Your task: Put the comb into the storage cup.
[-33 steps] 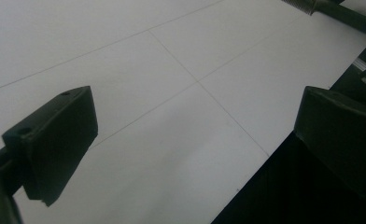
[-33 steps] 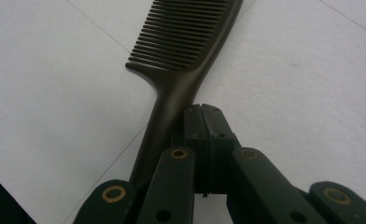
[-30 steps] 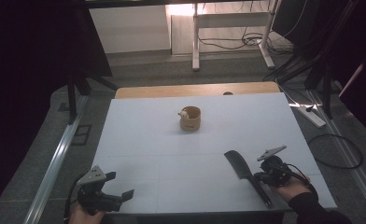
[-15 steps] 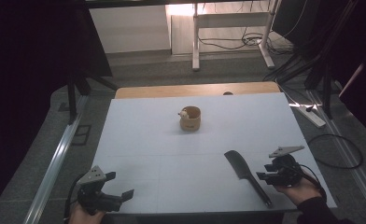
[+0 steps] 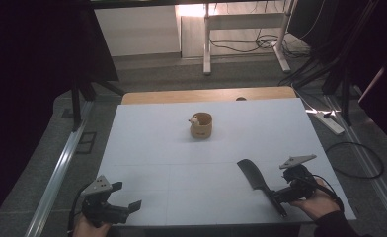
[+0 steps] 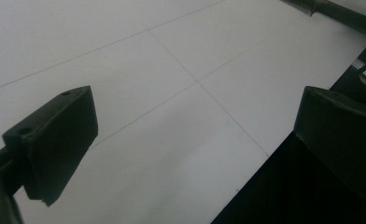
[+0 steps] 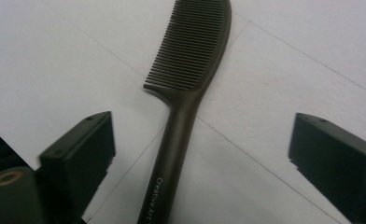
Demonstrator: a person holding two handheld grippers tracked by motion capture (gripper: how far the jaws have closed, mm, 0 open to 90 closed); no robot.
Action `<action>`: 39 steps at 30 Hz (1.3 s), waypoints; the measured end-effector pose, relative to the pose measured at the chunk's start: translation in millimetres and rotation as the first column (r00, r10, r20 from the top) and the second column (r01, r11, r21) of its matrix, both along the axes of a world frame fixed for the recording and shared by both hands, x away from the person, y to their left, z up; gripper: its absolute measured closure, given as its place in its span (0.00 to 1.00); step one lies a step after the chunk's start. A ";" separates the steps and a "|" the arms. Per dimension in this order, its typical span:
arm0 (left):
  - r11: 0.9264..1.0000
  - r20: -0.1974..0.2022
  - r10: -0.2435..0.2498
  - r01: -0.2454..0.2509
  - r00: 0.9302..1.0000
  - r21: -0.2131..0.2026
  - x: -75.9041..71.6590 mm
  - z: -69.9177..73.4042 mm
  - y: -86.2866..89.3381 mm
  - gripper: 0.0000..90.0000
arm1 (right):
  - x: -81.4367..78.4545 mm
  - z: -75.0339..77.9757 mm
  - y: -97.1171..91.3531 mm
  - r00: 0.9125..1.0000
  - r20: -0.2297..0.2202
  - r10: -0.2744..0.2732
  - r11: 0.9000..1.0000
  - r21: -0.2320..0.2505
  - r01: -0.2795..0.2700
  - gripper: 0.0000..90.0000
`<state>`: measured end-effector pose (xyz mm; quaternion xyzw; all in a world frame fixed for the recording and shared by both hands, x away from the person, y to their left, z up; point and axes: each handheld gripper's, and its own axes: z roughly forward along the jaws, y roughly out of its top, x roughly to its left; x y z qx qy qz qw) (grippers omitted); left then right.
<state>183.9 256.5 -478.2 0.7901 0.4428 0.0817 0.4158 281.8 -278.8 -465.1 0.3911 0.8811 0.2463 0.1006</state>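
A black comb (image 5: 253,174) lies flat on the white table (image 5: 181,163) at the near right, teeth end pointing away from me. In the right gripper view the comb (image 7: 190,56) runs its handle down between the jaws without touching either pad. My right gripper (image 5: 280,196) is open over the handle's end, and its jaws have just been opening. At the near left corner my left gripper (image 5: 127,196) is held open above bare table, nothing between its pads (image 6: 55,140). The comb's handle (image 6: 344,11) crosses the top right corner of the left gripper view.
A small wooden cup (image 5: 201,126) with a pale object at its rim stands mid-table, farther back. A wooden strip (image 5: 206,95) borders the far edge. Off the table to the right, a power strip (image 5: 325,121) and cables lie on the floor.
The right gripper has let go of the comb's handle, opened wide and drawn back a little to the right. The comb stays on the table. The left gripper has not moved.
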 end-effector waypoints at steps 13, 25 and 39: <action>1.000 -0.002 -0.001 0.001 1.000 0.001 0.2 -0.1 -0.1 0.01 | 1.7 -6.6 15.8 1.000 -0.004 0.022 0.998 -0.058 -0.022 0.00; 1.000 -0.003 -0.005 0.005 1.000 0.003 0.3 0.0 -0.4 0.01 | 6.3 -29.4 23.9 0.998 -0.040 0.041 0.991 -0.127 -0.046 0.00; 1.000 -0.005 -0.008 0.008 1.000 0.007 0.5 0.0 -0.8 0.01 | 10.3 -46.1 25.5 0.995 -0.089 0.049 0.985 -0.163 -0.063 0.00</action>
